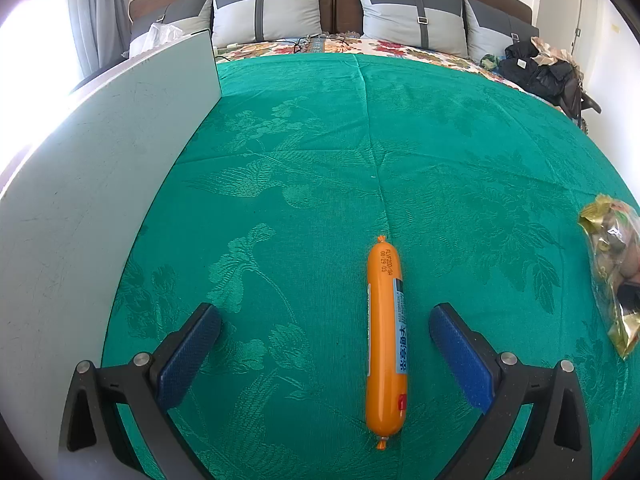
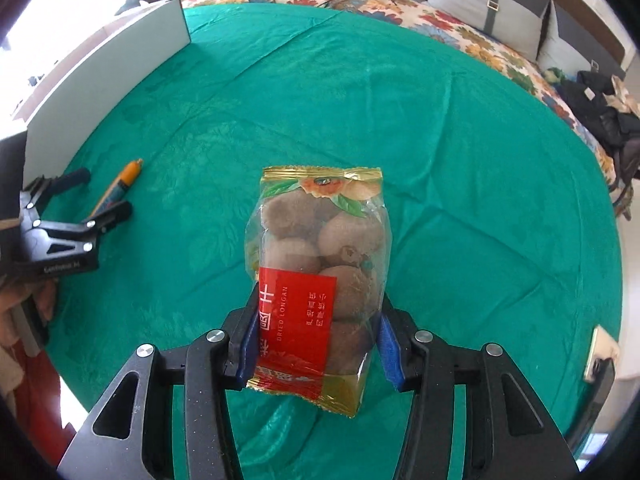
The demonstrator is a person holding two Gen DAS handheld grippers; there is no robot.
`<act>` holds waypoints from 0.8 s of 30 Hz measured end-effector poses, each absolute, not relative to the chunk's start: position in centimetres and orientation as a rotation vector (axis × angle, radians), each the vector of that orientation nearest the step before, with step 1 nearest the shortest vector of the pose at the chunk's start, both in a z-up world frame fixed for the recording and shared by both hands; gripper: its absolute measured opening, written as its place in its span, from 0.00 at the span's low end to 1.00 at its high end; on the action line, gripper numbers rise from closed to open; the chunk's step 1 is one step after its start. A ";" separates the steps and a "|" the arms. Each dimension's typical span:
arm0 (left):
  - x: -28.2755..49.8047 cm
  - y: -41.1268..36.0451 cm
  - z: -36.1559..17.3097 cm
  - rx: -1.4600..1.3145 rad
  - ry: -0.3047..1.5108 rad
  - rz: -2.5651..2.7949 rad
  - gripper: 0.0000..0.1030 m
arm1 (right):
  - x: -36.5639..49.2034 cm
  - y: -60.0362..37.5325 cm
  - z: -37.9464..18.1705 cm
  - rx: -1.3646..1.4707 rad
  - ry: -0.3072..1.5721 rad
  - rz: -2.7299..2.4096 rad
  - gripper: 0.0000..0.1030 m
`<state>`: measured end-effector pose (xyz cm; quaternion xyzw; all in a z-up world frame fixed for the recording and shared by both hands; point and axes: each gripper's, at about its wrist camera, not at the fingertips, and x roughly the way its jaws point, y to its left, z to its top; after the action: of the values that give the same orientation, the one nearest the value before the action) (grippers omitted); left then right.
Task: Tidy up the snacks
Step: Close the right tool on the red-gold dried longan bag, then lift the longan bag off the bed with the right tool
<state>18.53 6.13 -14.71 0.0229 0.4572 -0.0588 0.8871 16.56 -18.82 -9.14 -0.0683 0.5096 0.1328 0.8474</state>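
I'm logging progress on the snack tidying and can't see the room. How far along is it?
Nothing looks put away yet. In hand: the right gripper is shut on the dried longan bag. Left to do: the orange sausage stick lies on the green cloth between the fingers of the open left gripper, not gripped. The white box beside it may be the destination.
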 end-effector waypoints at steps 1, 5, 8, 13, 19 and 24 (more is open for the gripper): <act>18.5 6.1 -14.7 0.048 0.951 -0.122 1.00 | 15.6 -19.1 -9.5 -0.116 1.044 0.258 0.61; 18.5 6.1 -14.7 0.048 0.950 -0.122 1.00 | 13.0 -19.3 -10.4 -0.038 0.891 0.156 0.78; 18.5 6.1 -14.7 0.048 0.950 -0.122 1.00 | 12.9 -19.1 -10.7 -0.013 0.832 0.131 0.82; 18.5 6.1 -14.7 0.048 0.950 -0.122 1.00 | 13.0 -19.6 -11.0 0.023 0.802 0.131 0.83; 18.5 6.1 -14.7 0.048 0.950 -0.122 1.00 | 12.6 -20.0 -11.2 0.057 0.798 0.143 0.83; 18.5 6.1 -14.7 0.048 0.950 -0.121 1.00 | 12.6 -20.2 -11.3 0.069 0.799 0.149 0.83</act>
<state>18.47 6.12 -14.69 0.0229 0.4568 -0.0584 0.8874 12.58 -20.21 -11.28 0.0335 0.3885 0.0724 0.9180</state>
